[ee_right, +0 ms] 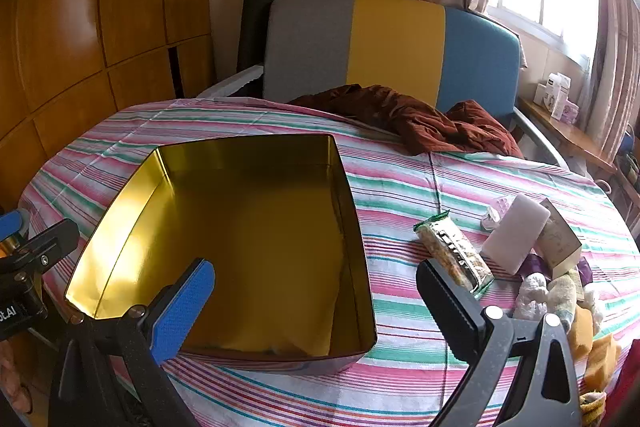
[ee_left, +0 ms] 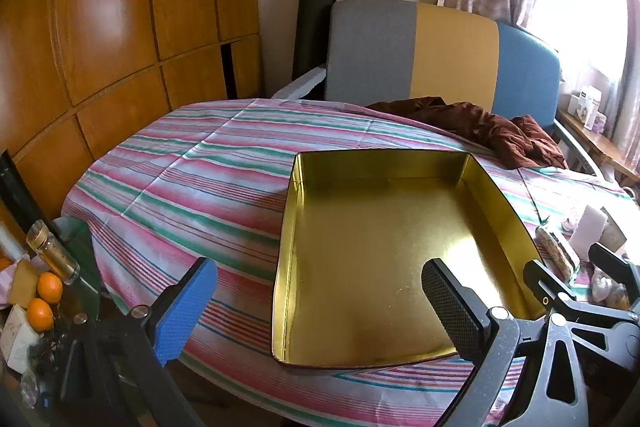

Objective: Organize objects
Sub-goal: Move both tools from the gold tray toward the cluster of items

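Both grippers hang over the striped tablecloth [ee_left: 192, 179], and both stand spread wide with nothing between the fingers. The left gripper [ee_left: 320, 311] has its blue pad low left and its black pad over the near edge of the gold tin [ee_left: 360, 227], which sits empty in the centre of the left wrist view. Swing to the right wrist view: the right gripper [ee_right: 316, 307] straddles the tin's [ee_right: 248, 227] near right corner, and here the waiting pile shows properly at lower right. There's a snack bar [ee_right: 452, 251] in a clear wrapper, lying just beside the black finger, and a white block [ee_right: 516, 231] leaning behind it. Further right sit crumpled pale and yellow bits I can't make out.

Only the left view gives the lower left corner: two oranges [ee_left: 45, 297] and a gold-capped bottle [ee_left: 52, 251]. A brown cloth [ee_right: 408, 115] lies beyond the tin.
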`<state>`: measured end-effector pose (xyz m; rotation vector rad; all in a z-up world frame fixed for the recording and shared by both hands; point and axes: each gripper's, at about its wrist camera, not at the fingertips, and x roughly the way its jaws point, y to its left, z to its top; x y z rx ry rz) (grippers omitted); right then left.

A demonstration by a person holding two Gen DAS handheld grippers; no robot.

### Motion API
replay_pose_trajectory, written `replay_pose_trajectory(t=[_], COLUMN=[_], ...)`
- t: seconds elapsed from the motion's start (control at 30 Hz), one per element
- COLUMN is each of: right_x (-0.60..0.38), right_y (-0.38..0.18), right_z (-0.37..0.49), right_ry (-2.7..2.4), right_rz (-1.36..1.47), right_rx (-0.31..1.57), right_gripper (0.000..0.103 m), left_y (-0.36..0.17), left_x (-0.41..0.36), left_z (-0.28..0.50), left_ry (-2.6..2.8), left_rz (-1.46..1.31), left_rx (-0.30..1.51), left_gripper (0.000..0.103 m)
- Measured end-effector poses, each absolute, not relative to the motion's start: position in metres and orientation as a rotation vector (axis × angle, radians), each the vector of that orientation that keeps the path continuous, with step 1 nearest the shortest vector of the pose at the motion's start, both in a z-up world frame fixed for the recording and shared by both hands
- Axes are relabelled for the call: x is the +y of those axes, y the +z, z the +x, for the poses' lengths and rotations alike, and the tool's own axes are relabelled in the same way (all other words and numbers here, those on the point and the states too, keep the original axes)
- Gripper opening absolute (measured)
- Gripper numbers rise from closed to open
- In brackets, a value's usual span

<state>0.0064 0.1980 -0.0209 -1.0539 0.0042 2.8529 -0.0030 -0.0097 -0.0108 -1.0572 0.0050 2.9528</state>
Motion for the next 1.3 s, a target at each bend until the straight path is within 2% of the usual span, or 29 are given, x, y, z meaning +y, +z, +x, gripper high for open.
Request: replay_pose_trajectory(t=[1.3], right_x=[0.213], right_y=[-0.001], right_z=[0.020], right_ry=[2.811], right_rz=[-1.005], right_rx=[-0.008], right_gripper=[0.103], left_y=[-0.016], left_x=[-0.003], left_z=[-0.007], left_ry=[2.715], left_rz=[-1.082], left_rx=[-0.081], left_gripper=[0.103])
